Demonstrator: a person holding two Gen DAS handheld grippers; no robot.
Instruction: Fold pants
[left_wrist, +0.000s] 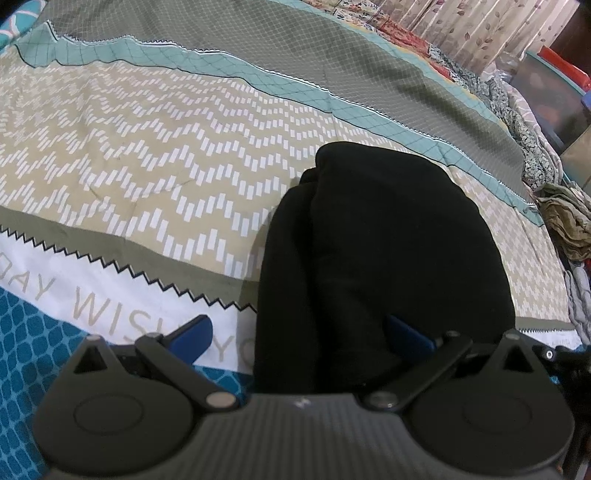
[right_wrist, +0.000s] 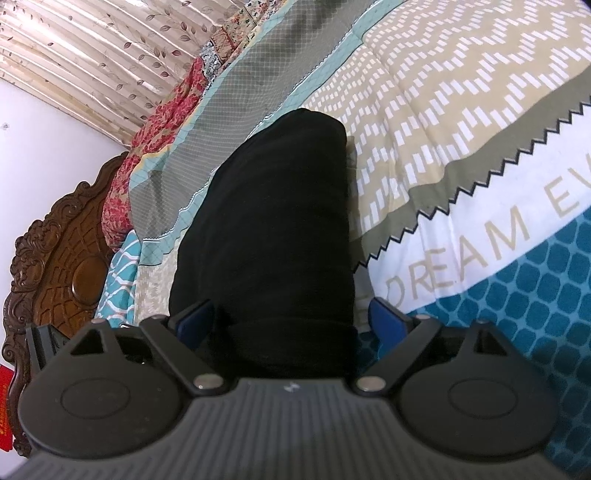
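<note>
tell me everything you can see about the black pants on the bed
The black pants are soft, matte, thick-looking fabric, already folded into a compact, rounded bundle with layered edges showing along one side. They lie flat on the patterned bedspread, across its beige zigzag and grey bands. From the other wrist they look like a long dark block. Their near end sits between the wide-spread blue fingers of the left gripper and right gripper; no pad visibly presses them.

Black pants (left_wrist: 384, 258): soft matt cloth, thick. Printed bedspread (left_wrist: 147, 155): matt woven cloth, lightly creased. Gripper bodies: matt ribbed plastic w/ shiny metal pins. Headboard (right_wrist: 70, 266): carved wood, glossy varnish. Curtain (right_wrist: 92, 55): sheeny fabric.
</note>
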